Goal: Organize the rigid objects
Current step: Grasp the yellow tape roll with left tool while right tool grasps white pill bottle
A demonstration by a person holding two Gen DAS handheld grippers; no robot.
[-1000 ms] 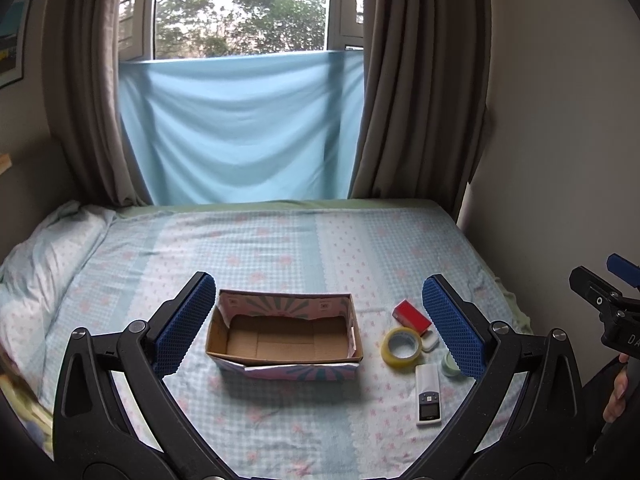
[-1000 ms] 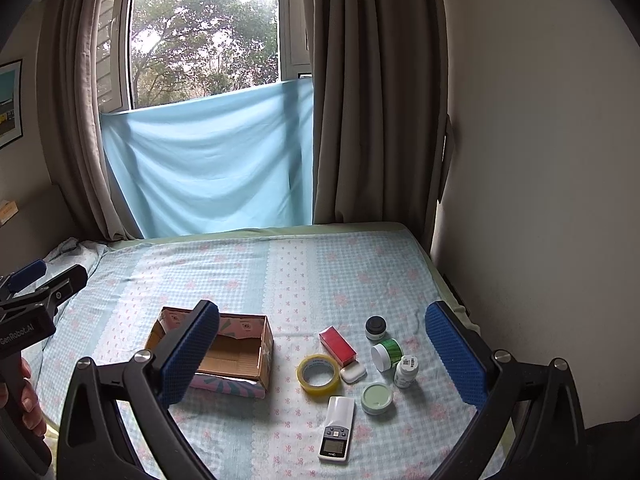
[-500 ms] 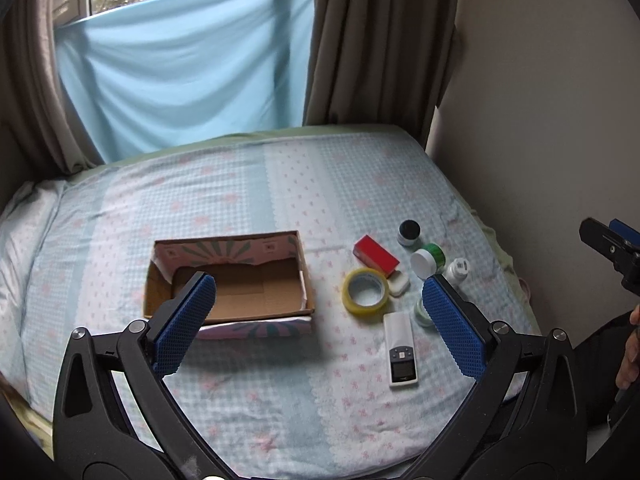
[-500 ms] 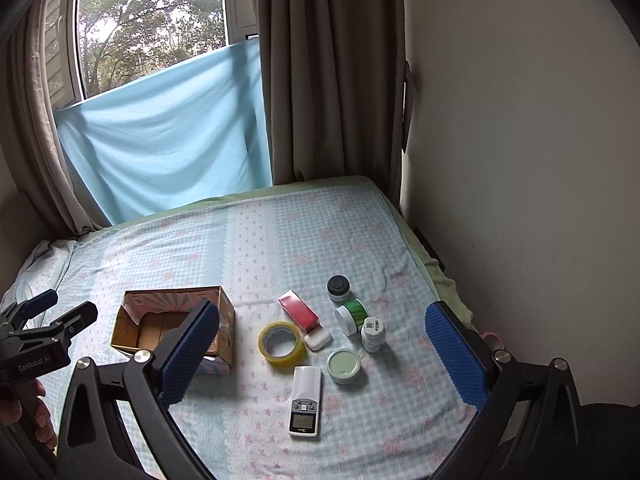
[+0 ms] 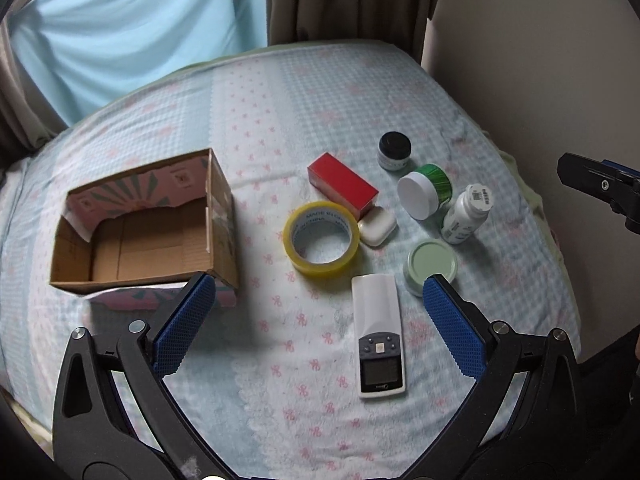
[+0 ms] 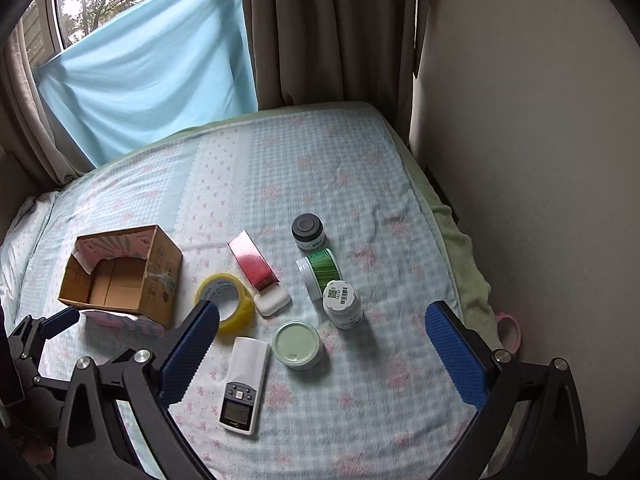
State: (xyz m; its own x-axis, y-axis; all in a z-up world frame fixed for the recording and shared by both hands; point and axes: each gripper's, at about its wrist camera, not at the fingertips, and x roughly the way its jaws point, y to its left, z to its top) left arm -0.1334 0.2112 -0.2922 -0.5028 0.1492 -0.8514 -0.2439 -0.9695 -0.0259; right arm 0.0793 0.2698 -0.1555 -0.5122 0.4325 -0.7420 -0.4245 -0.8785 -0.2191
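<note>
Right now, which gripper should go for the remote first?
Left, probably. The remote lies between the left gripper's open fingers, almost centred. In the right view it sits near the right gripper's left finger, off centre. Both grippers are open, and the box is on the left's side.

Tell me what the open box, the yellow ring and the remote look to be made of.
Box: corrugated cardboard, matte brown inside, torn printed paper outside. Yellow ring: roll of glossy translucent adhesive tape, printed inner core. Remote: probably smooth white plastic, with a dark screen and buttons.
</note>
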